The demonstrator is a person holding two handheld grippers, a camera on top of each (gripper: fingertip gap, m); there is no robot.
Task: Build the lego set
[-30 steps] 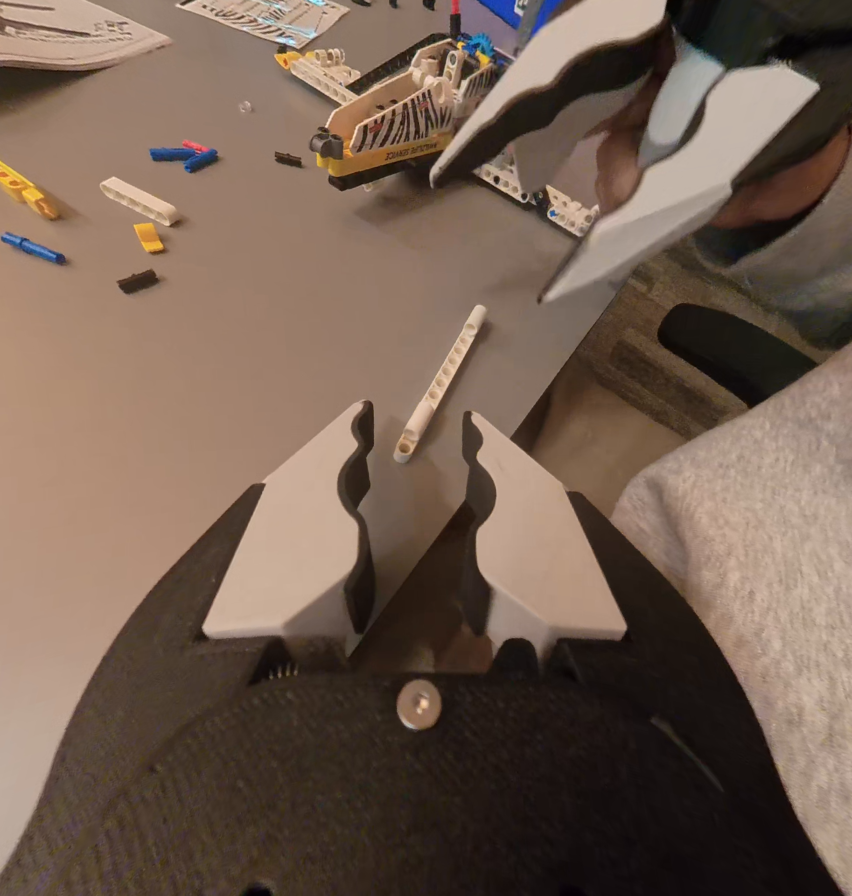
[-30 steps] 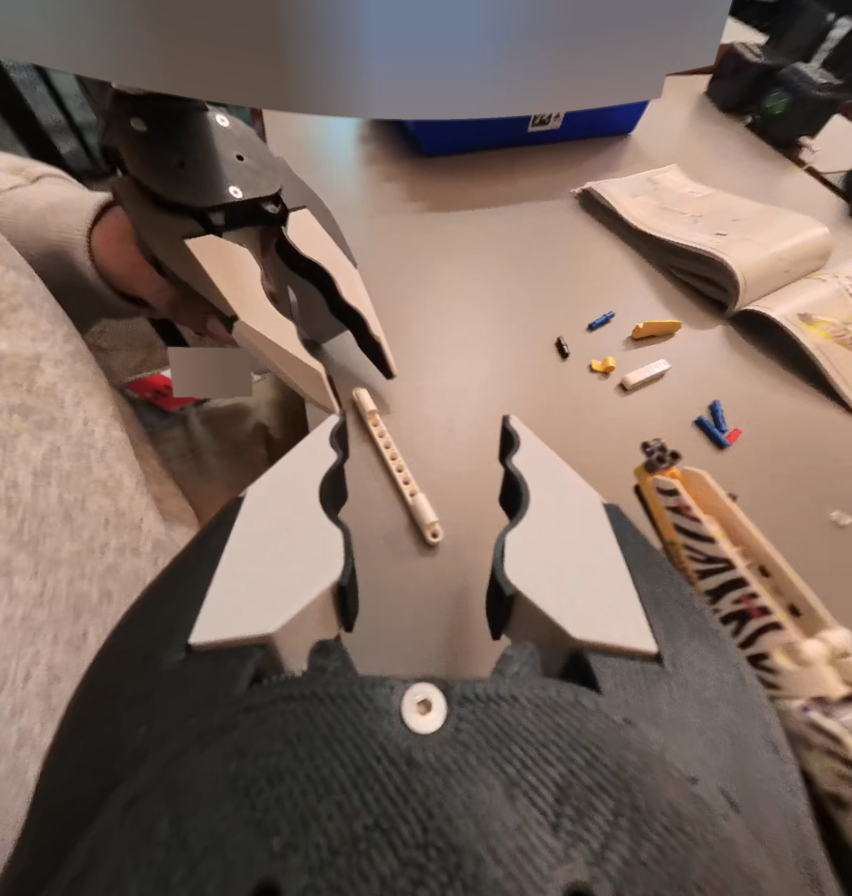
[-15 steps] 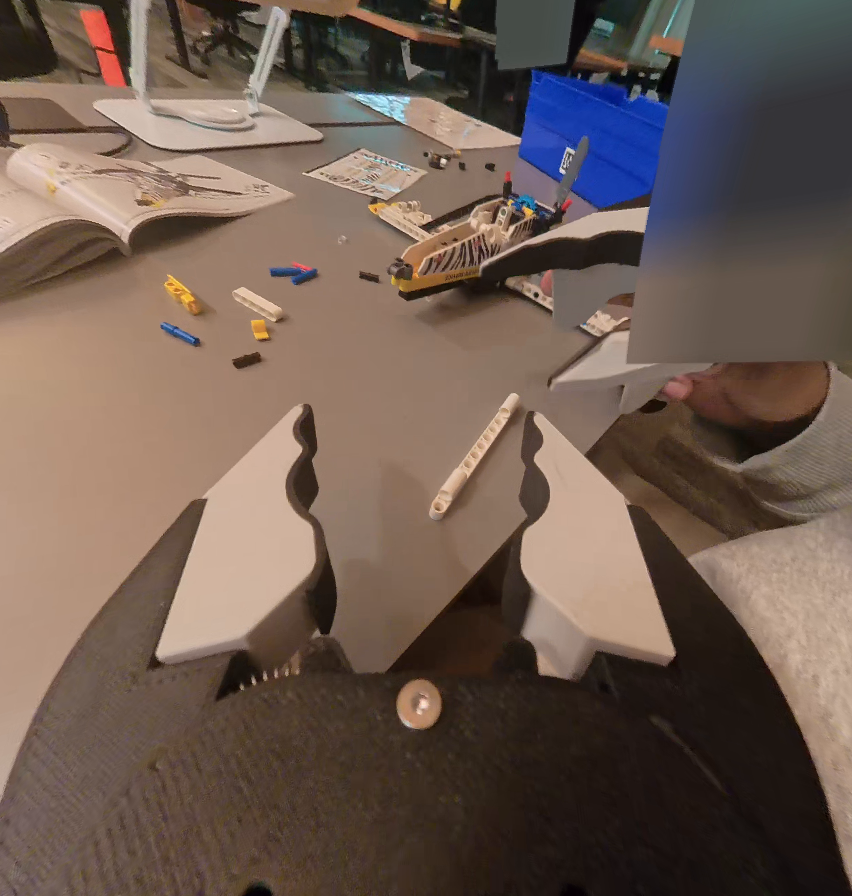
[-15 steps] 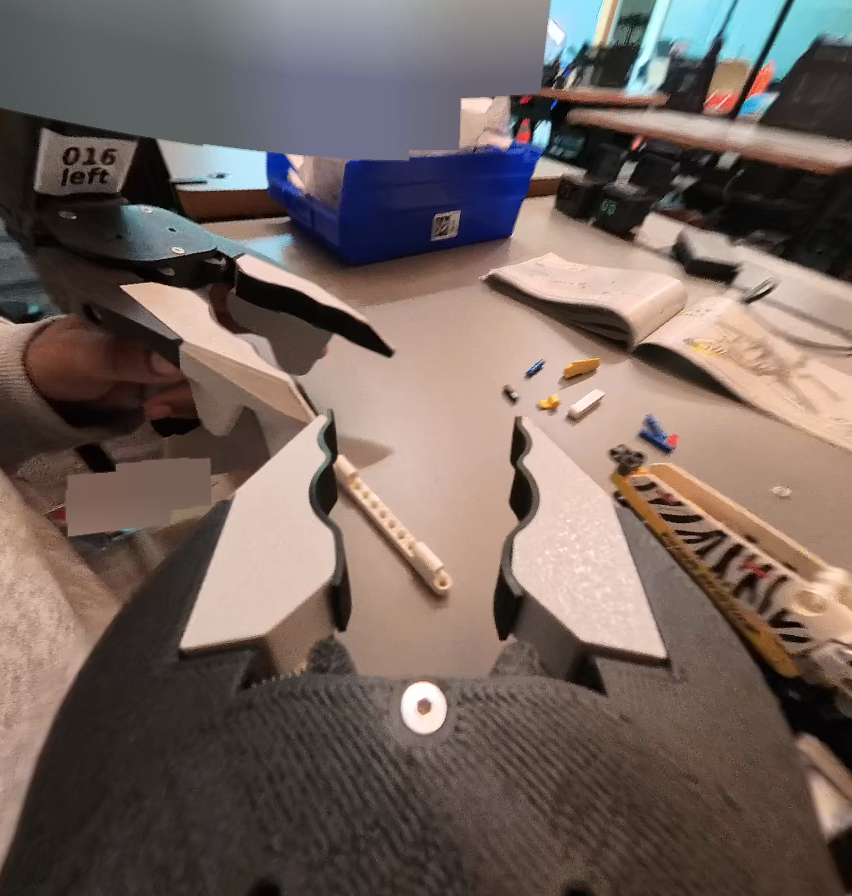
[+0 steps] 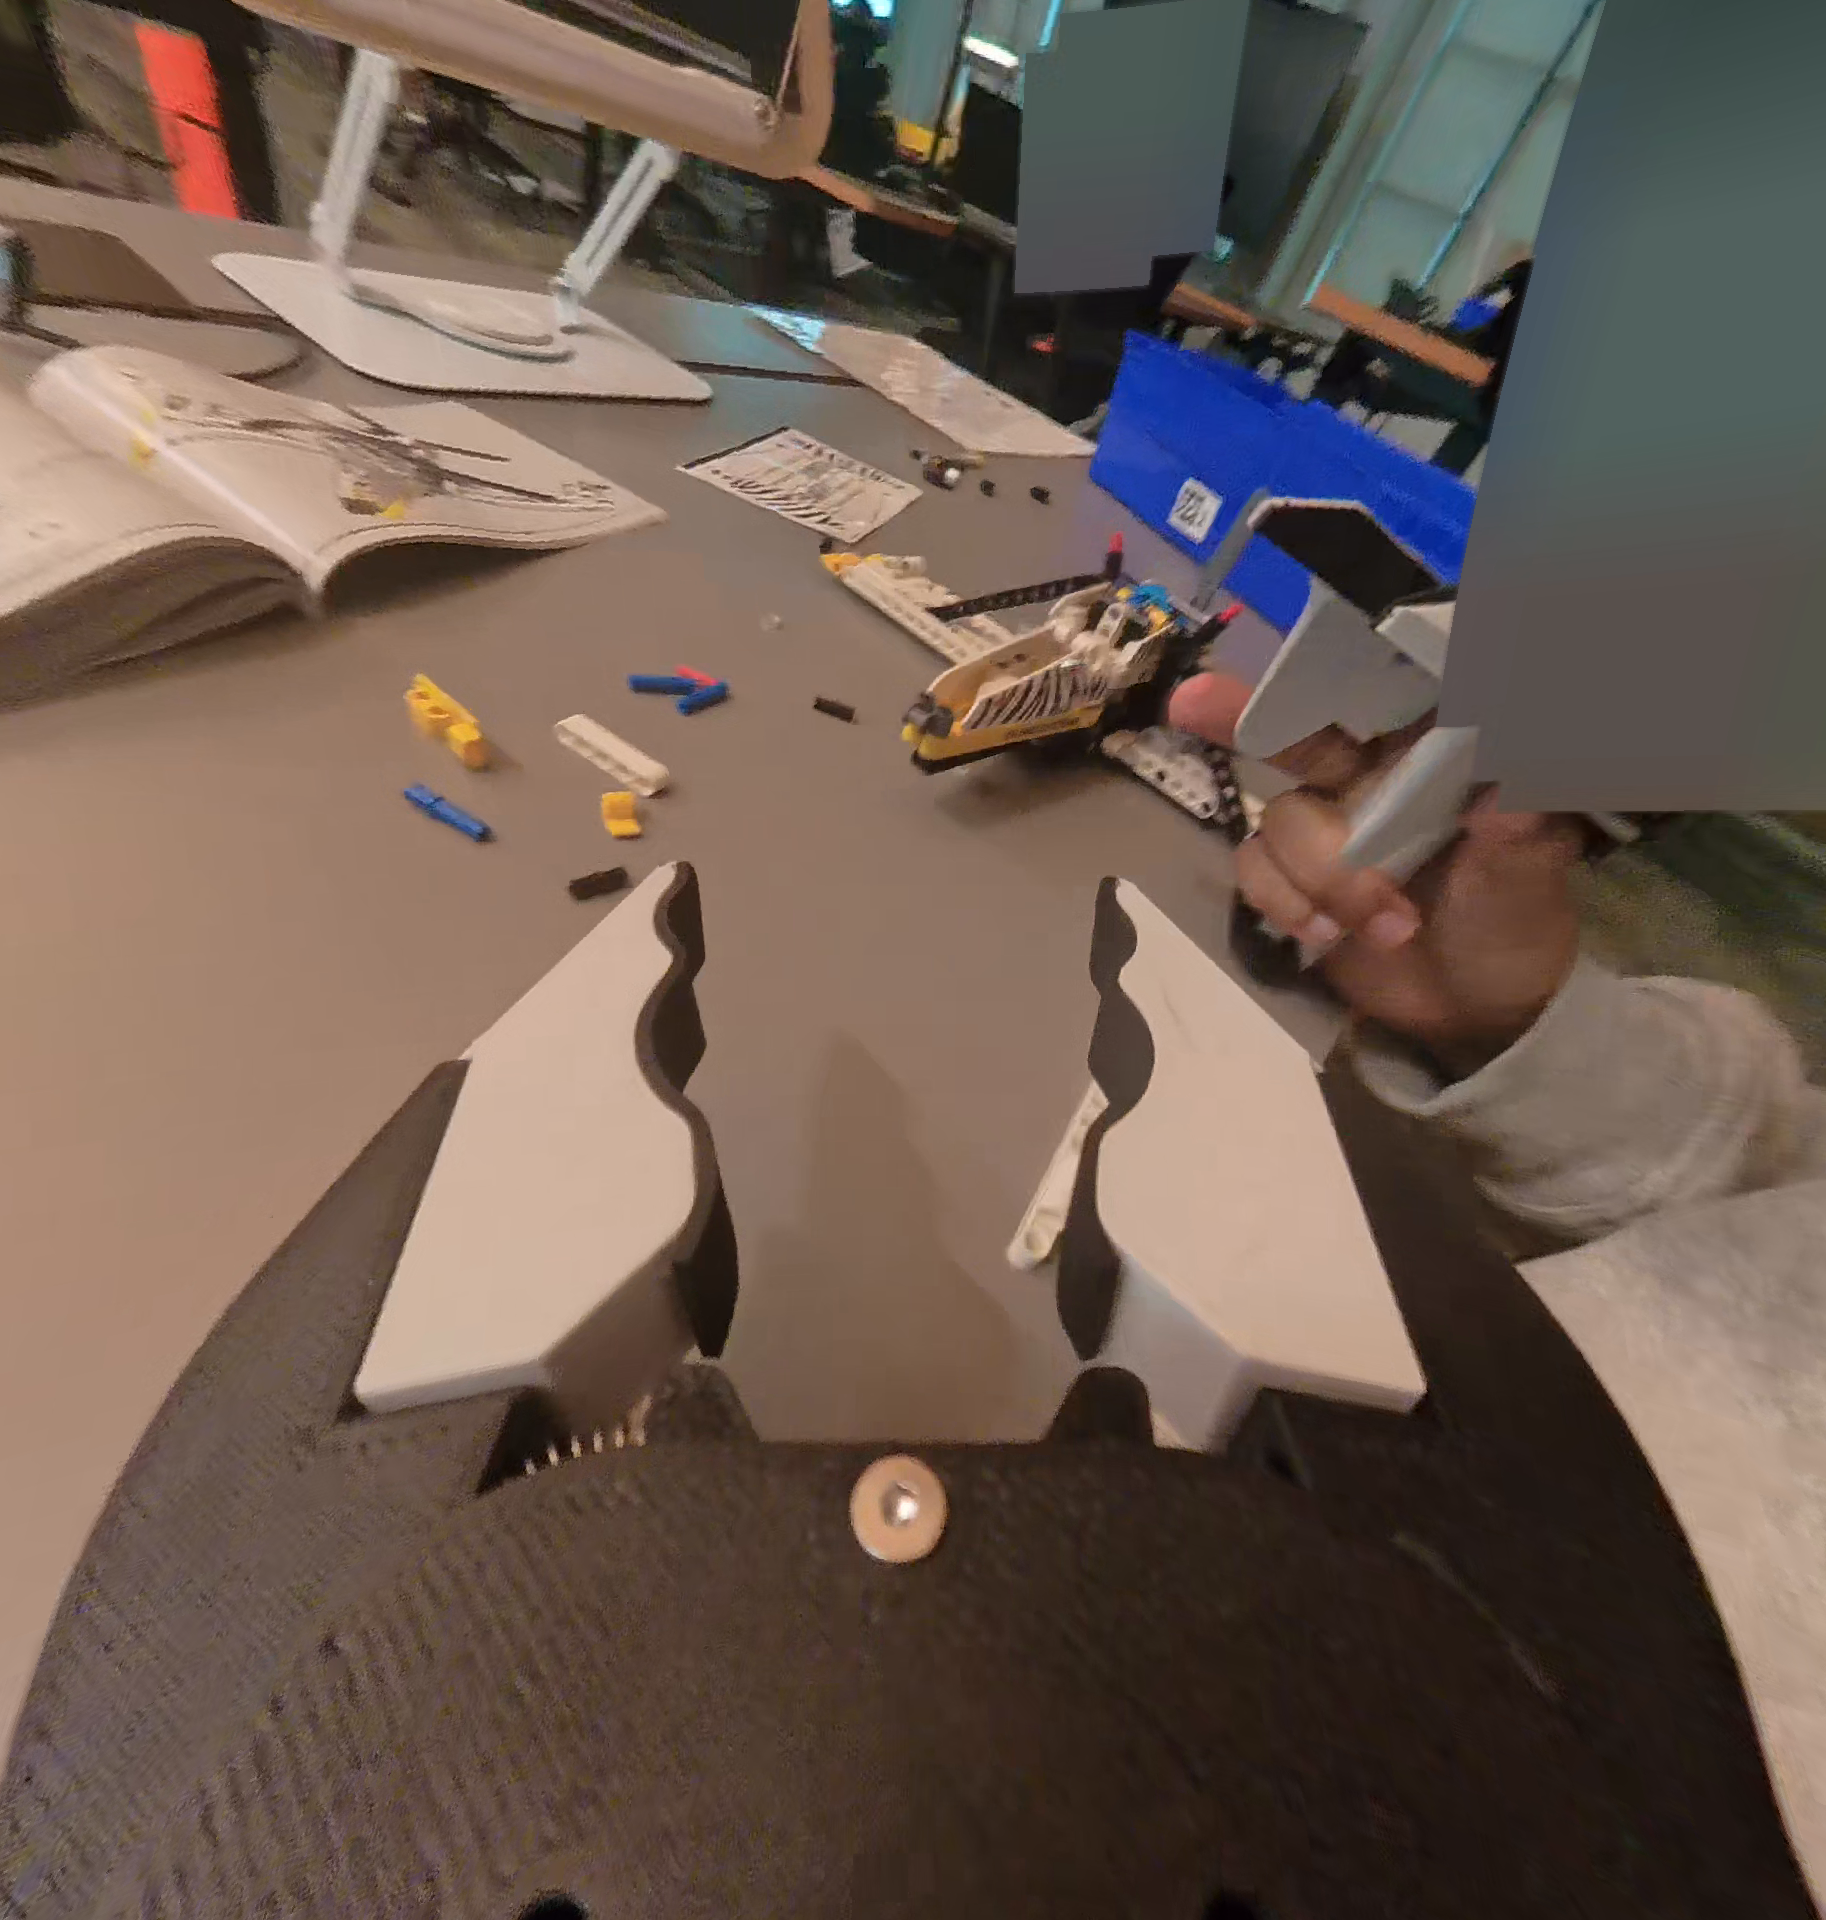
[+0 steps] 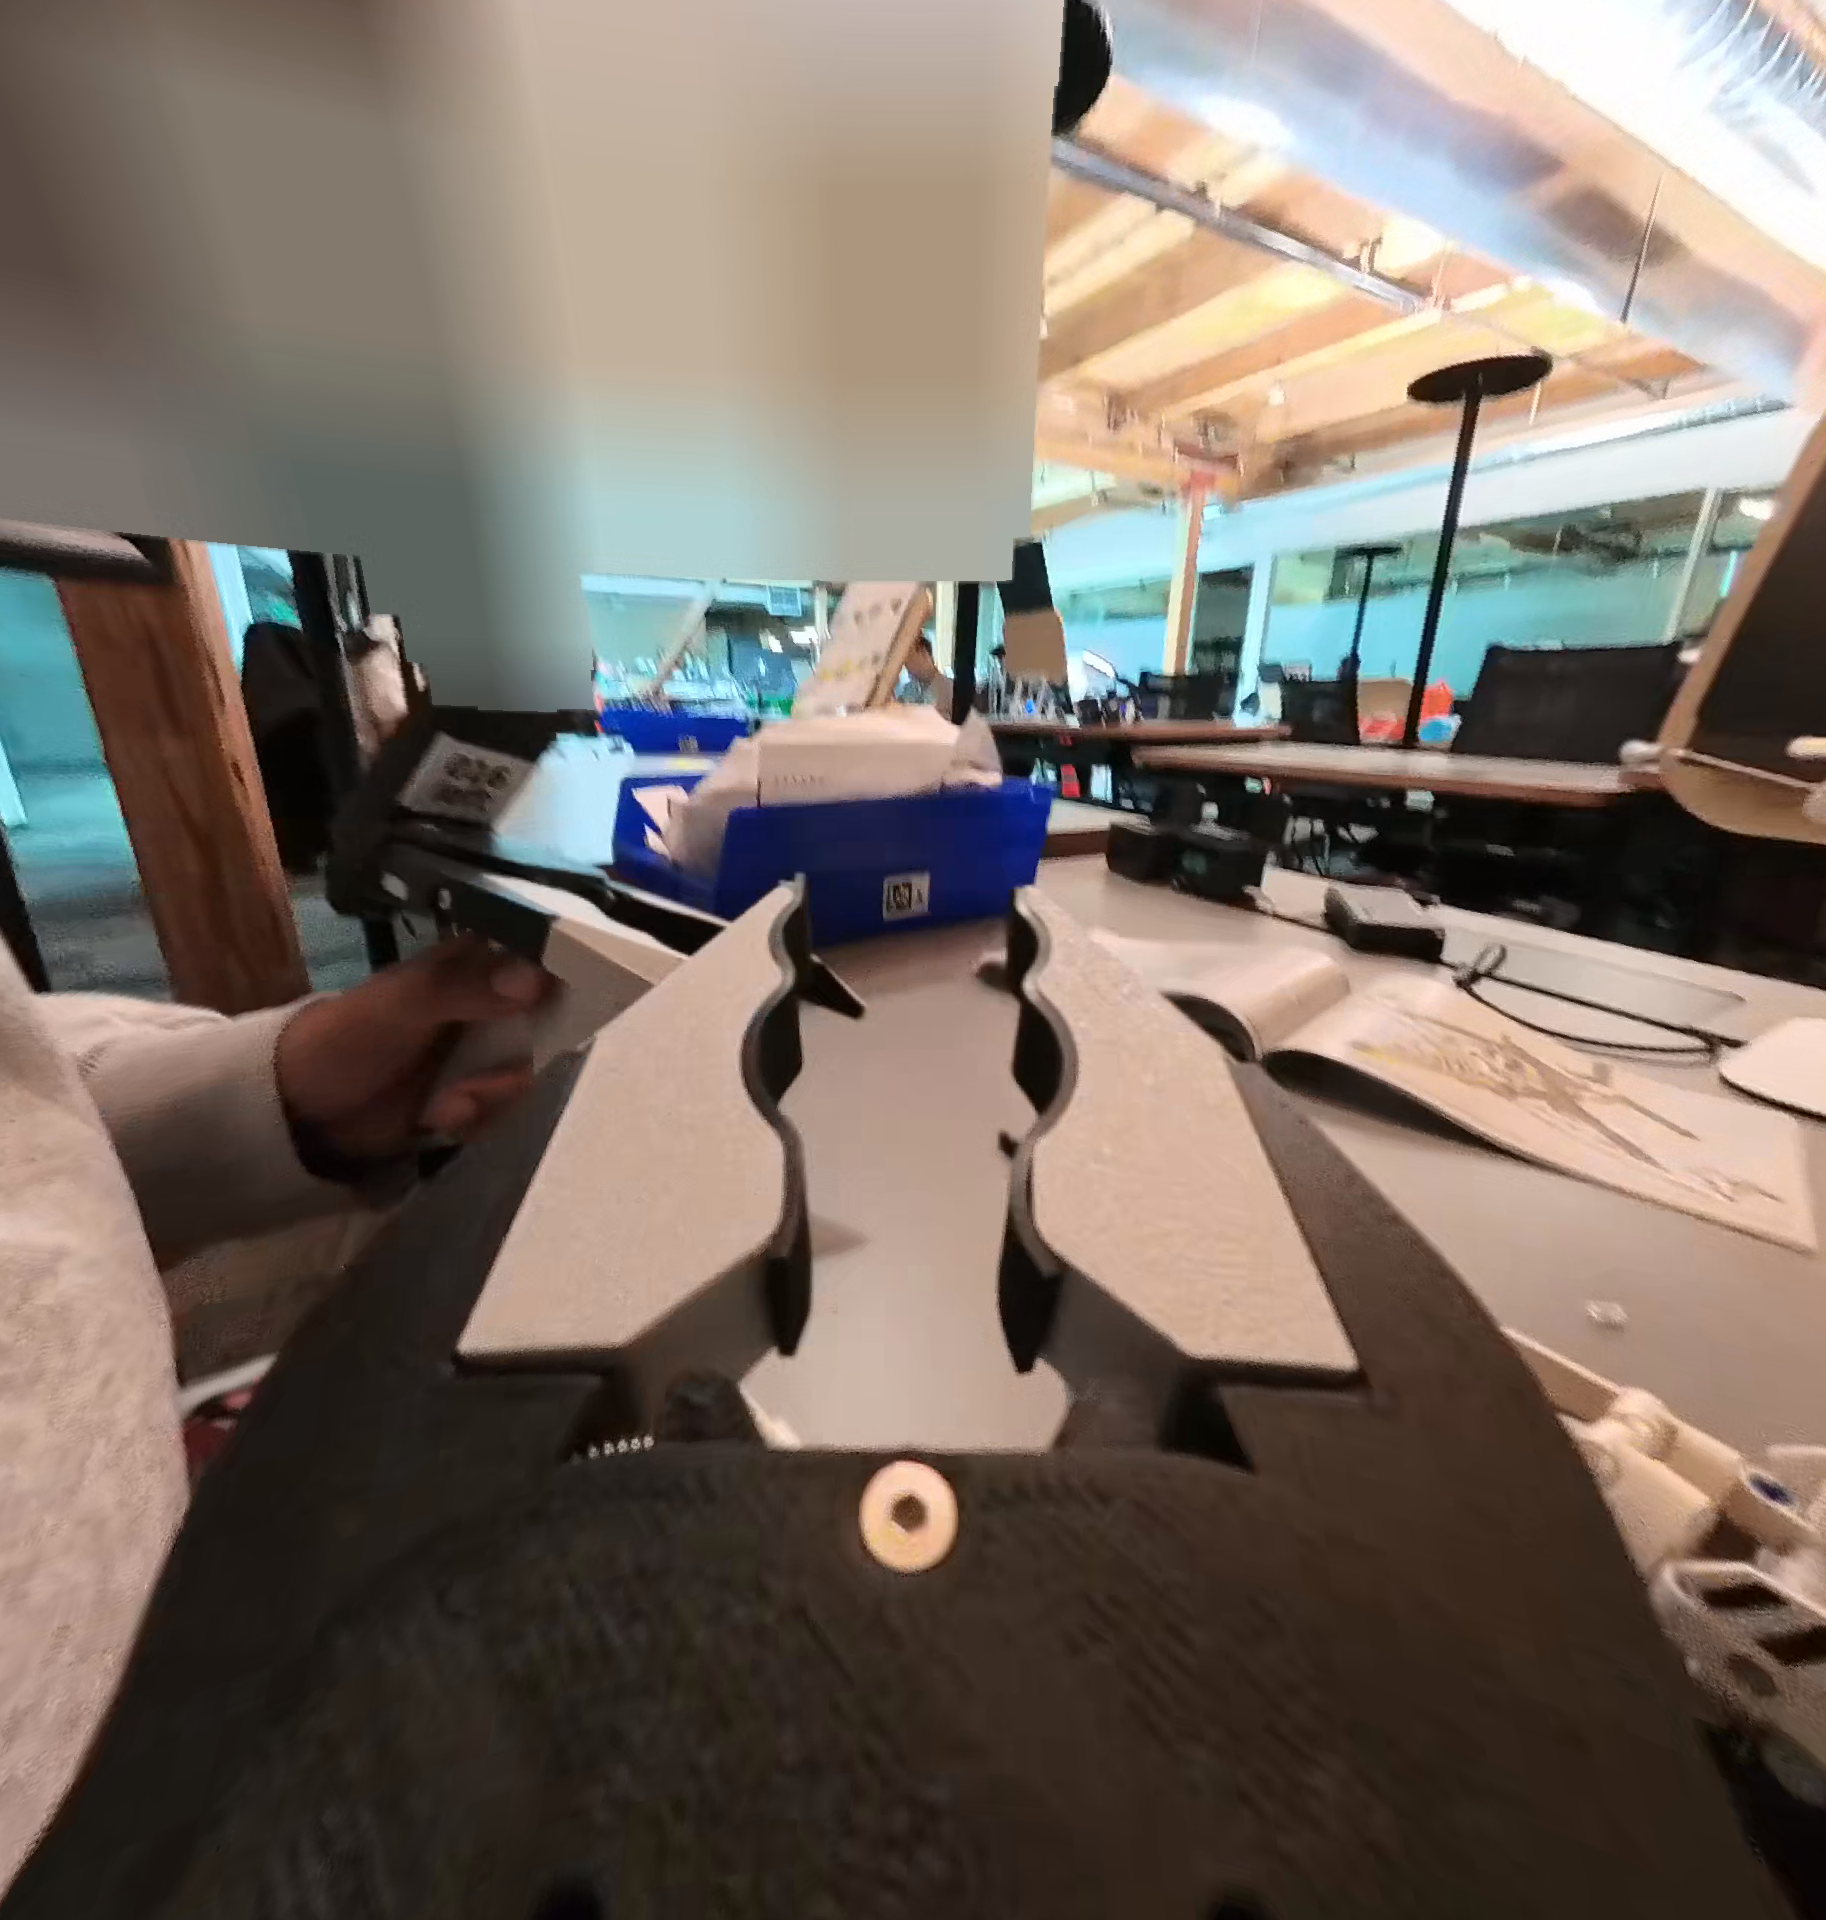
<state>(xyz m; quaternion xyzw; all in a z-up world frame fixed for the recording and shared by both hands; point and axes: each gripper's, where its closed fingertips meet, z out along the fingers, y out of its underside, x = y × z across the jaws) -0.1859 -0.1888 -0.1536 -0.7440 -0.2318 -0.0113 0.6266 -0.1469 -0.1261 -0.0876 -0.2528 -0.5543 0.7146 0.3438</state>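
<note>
Writing shows on a small white label on the blue bin [image 6: 857, 868] just beyond the right tongs [image 6: 904, 925], on the side of the striped lego model [image 5: 1034, 691] ahead of the left tongs [image 5: 893, 888], and on the open instruction booklet [image 5: 213, 509]

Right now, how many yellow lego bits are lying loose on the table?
2: a longer yellow piece left of the white beam, and a small yellow piece just in front of it. Others may be hidden.

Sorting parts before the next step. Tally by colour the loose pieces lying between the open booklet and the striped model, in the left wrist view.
Yellow pieces: 2
Blue pieces: 3
Red piece: 1
White beam: 1
Black pins: 2
Clear stud: 1
Total: 10
</note>
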